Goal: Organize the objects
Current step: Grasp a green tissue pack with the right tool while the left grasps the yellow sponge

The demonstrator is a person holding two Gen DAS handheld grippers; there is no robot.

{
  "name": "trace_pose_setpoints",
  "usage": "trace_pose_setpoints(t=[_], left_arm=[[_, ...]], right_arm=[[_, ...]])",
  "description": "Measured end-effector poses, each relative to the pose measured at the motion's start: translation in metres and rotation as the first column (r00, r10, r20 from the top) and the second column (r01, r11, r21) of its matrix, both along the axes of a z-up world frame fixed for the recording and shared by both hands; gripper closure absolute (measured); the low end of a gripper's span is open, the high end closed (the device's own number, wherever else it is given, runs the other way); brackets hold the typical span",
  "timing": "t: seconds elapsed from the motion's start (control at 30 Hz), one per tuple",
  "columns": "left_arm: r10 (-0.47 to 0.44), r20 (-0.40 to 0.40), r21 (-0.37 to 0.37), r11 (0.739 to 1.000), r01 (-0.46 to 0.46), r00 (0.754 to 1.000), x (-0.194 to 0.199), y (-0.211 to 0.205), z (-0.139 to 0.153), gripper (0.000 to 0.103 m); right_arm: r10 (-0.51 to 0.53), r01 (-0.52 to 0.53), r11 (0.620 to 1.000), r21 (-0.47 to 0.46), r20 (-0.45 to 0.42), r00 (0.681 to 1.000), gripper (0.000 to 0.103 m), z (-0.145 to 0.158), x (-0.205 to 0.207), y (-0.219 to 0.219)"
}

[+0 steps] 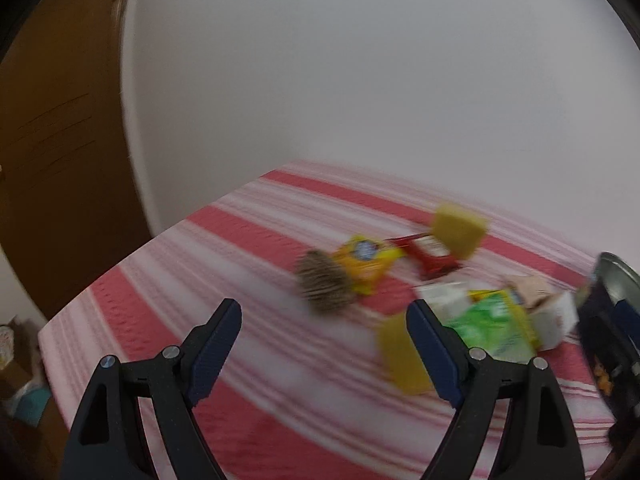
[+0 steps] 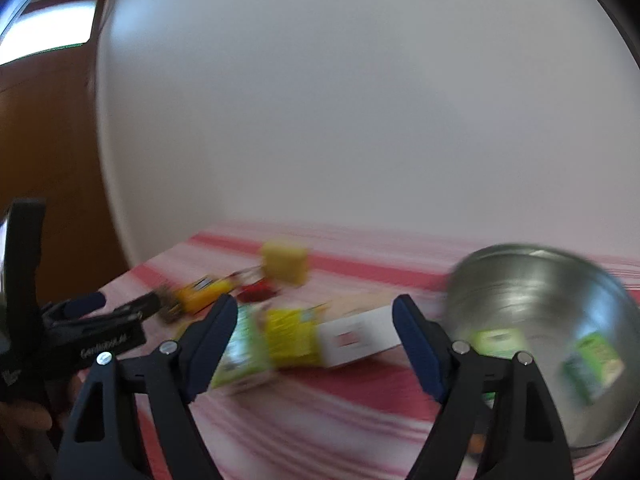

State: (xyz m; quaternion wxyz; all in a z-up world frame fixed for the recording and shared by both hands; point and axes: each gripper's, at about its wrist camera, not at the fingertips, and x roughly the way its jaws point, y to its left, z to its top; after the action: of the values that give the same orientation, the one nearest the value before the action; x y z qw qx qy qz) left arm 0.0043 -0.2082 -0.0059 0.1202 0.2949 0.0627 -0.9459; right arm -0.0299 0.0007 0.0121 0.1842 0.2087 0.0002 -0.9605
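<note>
Everything is blurred by motion. My left gripper (image 1: pixel 324 306) hangs open and empty over a red-and-white striped cloth (image 1: pixel 240 380). Beyond it lie a brown bristly brush (image 1: pixel 324 288), a yellow packet (image 1: pixel 366 262), a red packet (image 1: pixel 430 258) and a yellow sponge (image 1: pixel 458 230). A second yellow sponge (image 1: pixel 400 360) lies by its right finger. My right gripper (image 2: pixel 315 305) is open too, with nothing between its pads. Behind it lie a green-and-yellow box (image 2: pixel 272 344) and a white box (image 2: pixel 360 338). A metal bowl (image 2: pixel 532 280) at the right holds green packets (image 2: pixel 594 364).
A plain white wall runs behind the table and a brown wooden door (image 1: pixel 52 160) stands to the left. The cloth's left edge drops off near clutter on the floor (image 1: pixel 24 392). The left gripper (image 2: pixel 130 303) shows at the left of the right wrist view.
</note>
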Motion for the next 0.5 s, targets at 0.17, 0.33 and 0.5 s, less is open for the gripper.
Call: trace_pose_setpoints(t=[0.17,0.33,0.5], left_arm=[[0.042,0.053,0.009,0.999,-0.042,0.998,0.005,-0.022,-0.012,0.017],[0.033,0.084,0.034,0.999,-0.036,0.996,0.007,-0.027,-0.015,0.017],[0.025,0.088,0.026,0.999,-0.027,0.996,0.007,-0.022,-0.012,0.017]], right_arm=[[0.077,-0.087,0.988,0.130,0.085,0.993,0.028,-0.016,-0.014,-0.049],[0.079,-0.127,0.961,0.246,0.194,0.978,0.031,-0.035,-0.026,-0.079],[0.090,-0.178,0.933,0.313,0.277,0.957,0.045,-0.051,-0.039,-0.098]])
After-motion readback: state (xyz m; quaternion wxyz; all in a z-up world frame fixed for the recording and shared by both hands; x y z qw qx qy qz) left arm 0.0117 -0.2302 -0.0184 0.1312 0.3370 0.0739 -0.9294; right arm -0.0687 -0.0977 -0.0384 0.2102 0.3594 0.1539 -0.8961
